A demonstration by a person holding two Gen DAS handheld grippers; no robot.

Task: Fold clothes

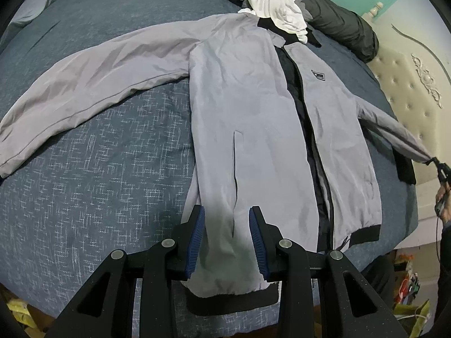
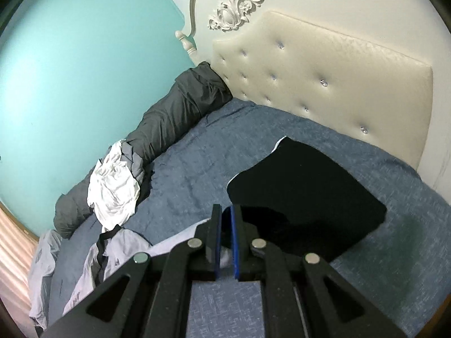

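- While the grey jacket [image 1: 242,118] lies face up and unzipped across the blue bedspread [image 1: 98,197], its left sleeve spread flat, the right gripper [image 2: 225,225] is pressed together on the right sleeve's black cuff [image 2: 307,197], holding that sleeve lifted and taut.
- Spread wide, the left gripper [image 1: 227,242] hovers over the near hem, gripping nothing.
- Risk: with only a thin pinch on the cuff, slick fabric could slip free; pulling hard might drag the whole body askew or rumple it, as nothing pins the hem.
- Soft bedding gives little friction. A white garment [image 1: 279,8] and dark bundle [image 2: 174,118] crowd the collar at the far edge; a tufted cream headboard [image 2: 324,79] stands right, a teal wall [image 2: 84,70] beyond.
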